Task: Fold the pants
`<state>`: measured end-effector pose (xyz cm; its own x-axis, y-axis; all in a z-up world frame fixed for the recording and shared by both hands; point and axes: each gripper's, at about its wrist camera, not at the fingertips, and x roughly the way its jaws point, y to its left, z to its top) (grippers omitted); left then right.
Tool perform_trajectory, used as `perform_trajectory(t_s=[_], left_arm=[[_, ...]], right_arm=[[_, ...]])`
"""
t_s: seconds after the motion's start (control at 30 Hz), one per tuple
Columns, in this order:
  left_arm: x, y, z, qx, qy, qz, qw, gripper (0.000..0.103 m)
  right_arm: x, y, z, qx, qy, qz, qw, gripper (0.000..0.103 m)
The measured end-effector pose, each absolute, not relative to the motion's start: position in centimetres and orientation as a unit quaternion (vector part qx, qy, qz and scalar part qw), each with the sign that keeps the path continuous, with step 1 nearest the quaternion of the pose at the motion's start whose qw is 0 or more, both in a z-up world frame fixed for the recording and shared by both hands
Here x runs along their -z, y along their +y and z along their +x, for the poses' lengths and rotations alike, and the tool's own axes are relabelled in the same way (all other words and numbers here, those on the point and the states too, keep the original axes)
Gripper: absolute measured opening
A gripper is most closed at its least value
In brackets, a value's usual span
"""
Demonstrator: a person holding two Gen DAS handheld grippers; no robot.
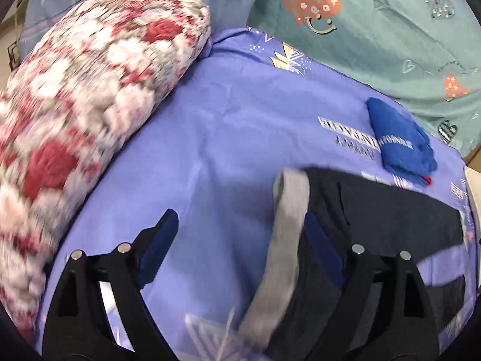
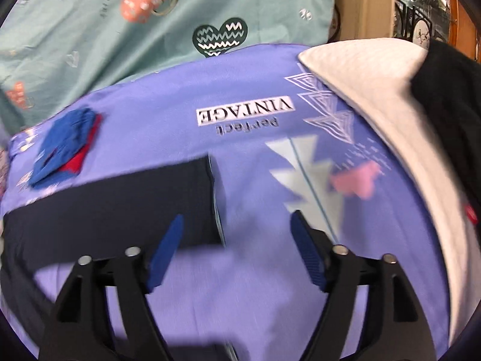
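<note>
Both tongs gape wide, holding nothing: the left gripper [image 1: 240, 240] over the sheet [image 1: 225, 138], the right gripper [image 2: 237, 237] likewise. One pair of dark pants [image 1: 384, 219] lies on the sheet, its grey waistband [image 1: 285, 228] blurred, far leg cut off. One blue bundle [image 1: 399, 141] rests beyond the pants.

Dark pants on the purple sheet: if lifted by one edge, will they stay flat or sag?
The dark pants lie limp on the purple sheet, so they would likely sag. The grey waistband looks thicker, probably a firmer grip. They seem light.
</note>
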<state>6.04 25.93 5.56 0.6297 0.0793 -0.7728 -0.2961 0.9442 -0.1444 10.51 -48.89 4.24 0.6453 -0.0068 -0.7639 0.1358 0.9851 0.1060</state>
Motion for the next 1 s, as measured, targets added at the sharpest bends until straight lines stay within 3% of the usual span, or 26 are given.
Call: perform_trajectory(t_s=[0.23,0.4,0.57,0.63,0.67,0.7,0.73,0.77,0.8,1.0], left_arm=[[-0.2,22.7,-1.8,-0.052,0.467,-0.200,0.860,0.087],[3.1,20.0,-0.7,-0.014,0.492,-0.230,0.839,0.087],[4.0,17.9,1.1,-0.011,0.487,-0.218,0.845,0.089],[4.0,17.6,1.4,-0.007,0.478,-0.230,0.848,0.080],[4.1,17.3,1.6,-0.006,0.477,-0.227,0.849,0.052],[3.9,17.2,1.8,-0.006,0.479,-0.224,0.849,0.038],[3.8,17.1,1.7,-0.003,0.475,-0.226,0.850,0.032],[3.6,17.2,1.4,0.004,0.470,-0.235,0.851,0.024],[3.3,17.3,1.1,0.004,0.465,-0.238,0.853,0.022],[-1.1,16.9,-1.2,0.004,0.414,-0.218,0.884,0.016]], right_arm=[[-0.6,-48.0,0.3,0.010,0.444,0.100,0.890,0.081],[2.5,-47.0,-1.9,0.003,0.462,0.110,0.880,0.081],[2.1,-47.3,-1.9,-0.009,0.467,0.132,0.874,0.081],[2.4,-47.0,-1.6,-0.015,0.475,0.127,0.871,0.081],[2.6,-46.6,-1.4,-0.019,0.481,0.119,0.869,0.081],[2.7,-46.4,-1.3,-0.021,0.486,0.113,0.866,0.079],[2.9,-46.0,-1.2,-0.024,0.494,0.104,0.863,0.071],[3.2,-45.7,-1.0,-0.030,0.506,0.096,0.857,0.028],[3.5,-45.3,-0.9,-0.038,0.517,0.094,0.850,0.007],[-1.3,-46.7,-2.5,-0.057,0.463,0.127,0.875,0.007]])
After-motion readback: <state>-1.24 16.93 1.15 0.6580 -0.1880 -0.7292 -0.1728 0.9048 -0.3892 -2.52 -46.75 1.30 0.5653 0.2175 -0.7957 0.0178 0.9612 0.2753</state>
